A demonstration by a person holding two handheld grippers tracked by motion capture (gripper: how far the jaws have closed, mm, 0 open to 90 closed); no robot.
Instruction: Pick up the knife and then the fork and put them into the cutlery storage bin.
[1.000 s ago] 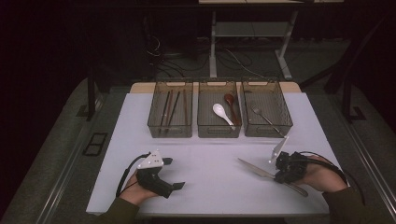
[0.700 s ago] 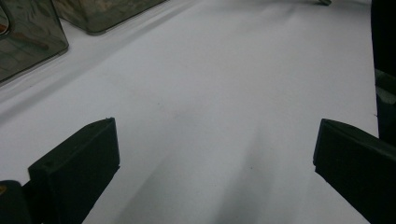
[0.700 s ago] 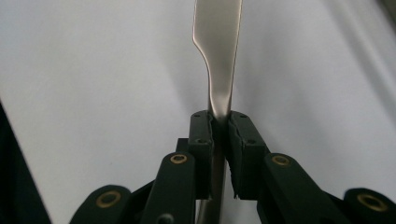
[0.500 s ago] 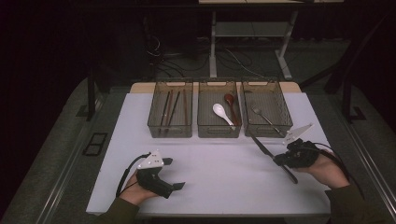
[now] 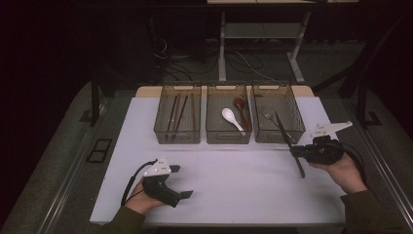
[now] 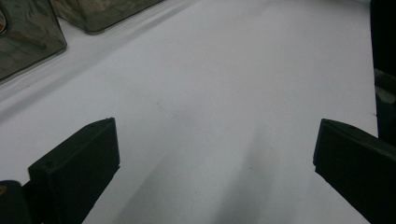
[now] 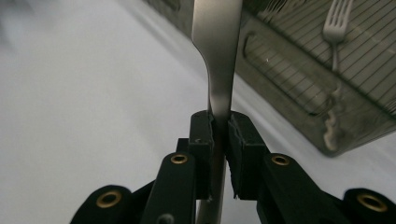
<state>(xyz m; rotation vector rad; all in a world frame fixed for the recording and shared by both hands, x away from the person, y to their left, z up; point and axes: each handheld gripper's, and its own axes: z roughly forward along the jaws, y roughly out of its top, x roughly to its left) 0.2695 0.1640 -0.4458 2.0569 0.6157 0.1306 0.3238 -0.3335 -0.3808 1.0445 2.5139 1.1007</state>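
Right gripper (image 5: pixel 298 153) pinching a flat metal utensil (image 5: pixel 290 145) by its handle; pads clamped tight on both flat sides in right gripper view (image 7: pixel 219 154); utensil (image 7: pixel 215 56) running straight up out of the jaws there, head end cut off by the frame top, so type not readable; in high view utensil held off the counter (image 5: pixel 234 195), slanted, upper end over the front edge of the right bin (image 5: pixel 277 113), lower end sticking out below the gripper toward the counter; gripper just in front of that bin's right front corner, near the counter's right edge.

Left gripper (image 5: pixel 184 181) spread wide, nothing between the jaws; left gripper view showing bare counter (image 6: pixel 224 93) between the two black pads; resting low at the front-left of the counter, well apart from the bins.

Three clear bins in a row at the back of the counter; left bin (image 5: pixel 178 113) with dark chopsticks (image 5: pixel 176 113); middle bin (image 5: pixel 228 114) with white spoon (image 5: pixel 231 118) and a dark wooden spoon (image 5: pixel 241 111) beside it; right bin with a fork (image 5: pixel 271 117) lying inside; same fork (image 7: pixel 334 32) seen through the ribbed bin (image 7: pixel 299 88) wall in right gripper view, tines up.
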